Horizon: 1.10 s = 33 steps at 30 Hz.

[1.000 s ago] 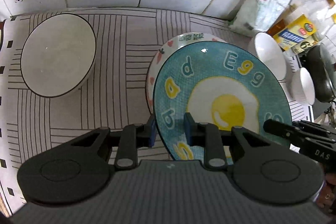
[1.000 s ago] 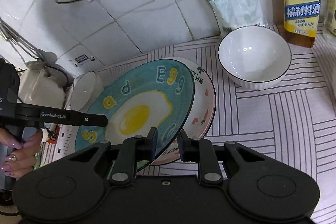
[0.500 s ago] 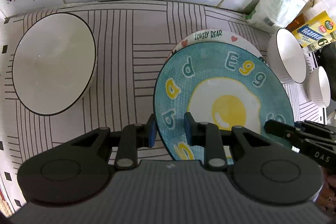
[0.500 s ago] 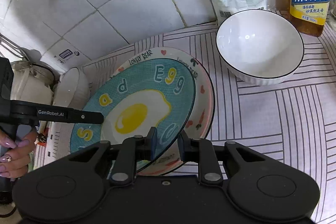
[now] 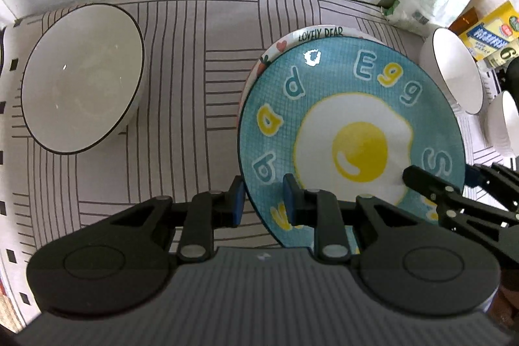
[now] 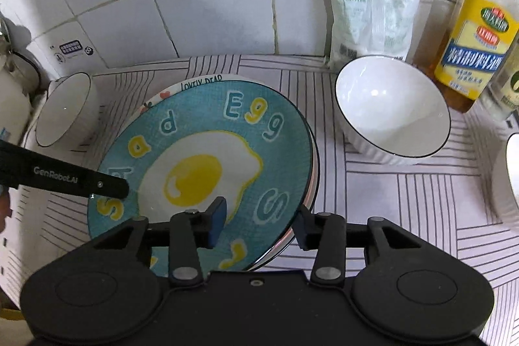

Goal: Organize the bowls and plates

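Glazed, stiff, breakable egg plate (image 5: 350, 132) lies on the bear plate (image 5: 319, 33) mid-counter; left tongs (image 5: 261, 203) pinch its rim, the best hold; right tongs (image 6: 259, 222), just opening, straddle it loosely.

A tabletop (image 5: 194, 93) covered by a white mat with thin dark line blocks carries the crockery. To the left of the left gripper (image 5: 262, 203) sits a white, dark-rimmed ceramic bowl (image 5: 81, 80). Ahead of it lies a white "LOVELY BEAR" plate (image 5: 319, 33), directly on the mat. Right of the right gripper (image 6: 259, 216) stands a ribbed white bowl (image 6: 392, 109), with a plastic bag (image 6: 369, 12) and a yellow-labelled bottle (image 6: 470, 47) behind.
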Each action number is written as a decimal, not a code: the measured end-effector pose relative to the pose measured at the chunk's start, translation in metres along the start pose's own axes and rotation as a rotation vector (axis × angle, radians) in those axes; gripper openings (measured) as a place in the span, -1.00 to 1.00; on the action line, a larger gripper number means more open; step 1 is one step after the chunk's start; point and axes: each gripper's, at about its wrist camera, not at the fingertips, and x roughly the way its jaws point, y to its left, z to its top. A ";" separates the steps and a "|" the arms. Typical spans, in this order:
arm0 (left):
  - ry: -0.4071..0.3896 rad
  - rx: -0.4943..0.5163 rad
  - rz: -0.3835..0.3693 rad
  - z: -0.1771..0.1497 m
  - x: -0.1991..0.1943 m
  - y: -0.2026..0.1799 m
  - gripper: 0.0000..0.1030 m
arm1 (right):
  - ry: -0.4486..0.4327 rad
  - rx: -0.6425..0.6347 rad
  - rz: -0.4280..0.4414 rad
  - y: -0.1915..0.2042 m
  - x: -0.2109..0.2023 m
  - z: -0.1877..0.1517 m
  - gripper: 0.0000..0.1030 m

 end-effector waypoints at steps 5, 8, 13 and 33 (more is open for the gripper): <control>-0.001 0.016 0.012 -0.002 0.000 -0.004 -0.62 | 0.006 -0.059 -0.072 0.008 0.003 -0.002 0.02; 0.004 0.013 0.029 -0.002 -0.003 -0.006 -0.63 | 0.024 -0.090 -0.111 0.011 0.007 -0.007 0.02; 0.002 0.018 0.054 -0.006 -0.007 -0.012 -0.65 | 0.006 -0.135 -0.127 0.013 0.009 -0.014 -0.01; 0.022 0.270 -0.051 -0.042 -0.104 -0.118 -0.40 | -0.332 0.079 -0.024 -0.087 -0.183 -0.070 0.06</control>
